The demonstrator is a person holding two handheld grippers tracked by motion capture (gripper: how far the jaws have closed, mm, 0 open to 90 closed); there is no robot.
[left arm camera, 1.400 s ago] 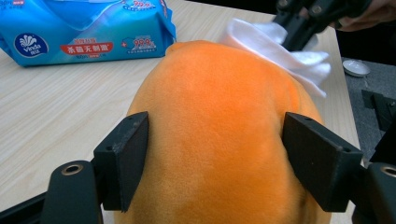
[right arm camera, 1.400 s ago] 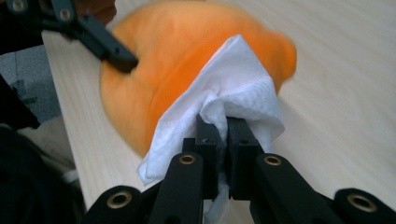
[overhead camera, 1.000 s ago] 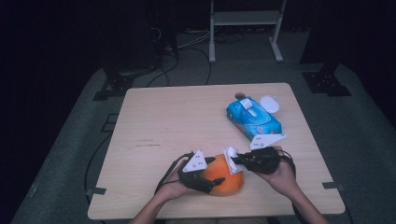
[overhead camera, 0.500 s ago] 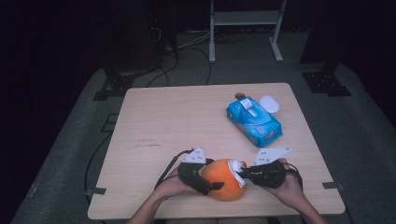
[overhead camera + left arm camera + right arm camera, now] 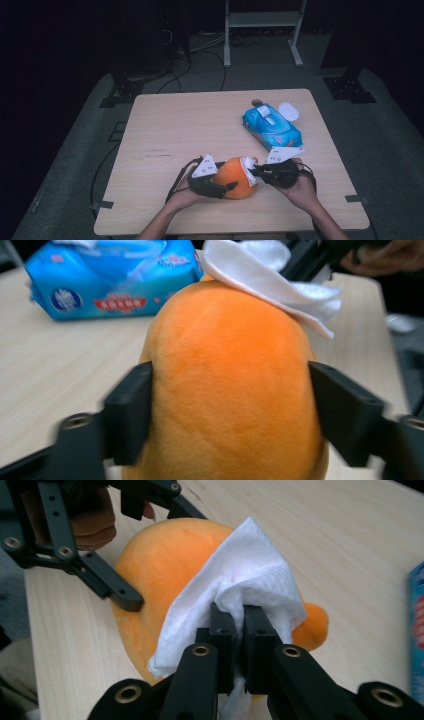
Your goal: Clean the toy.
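Note:
An orange plush toy lies near the table's front edge. My left gripper holds it from the left. Its jaws have just been closing and now press on both sides of the toy. My right gripper comes in from the right, shut on a crumpled white tissue. In the right gripper view the tissue drapes over the closed jaws and lies against the toy. The tissue rests on the toy's far end.
A blue pack of wet wipes lies on the wooden table at the back right, with a small white round lid beside it. Cables trail from both grippers. A metal stand is on the dark floor behind.
The right gripper with the tissue dipped toward the table's front edge and came back up against the toy's right end. The left hand stayed on the toy.

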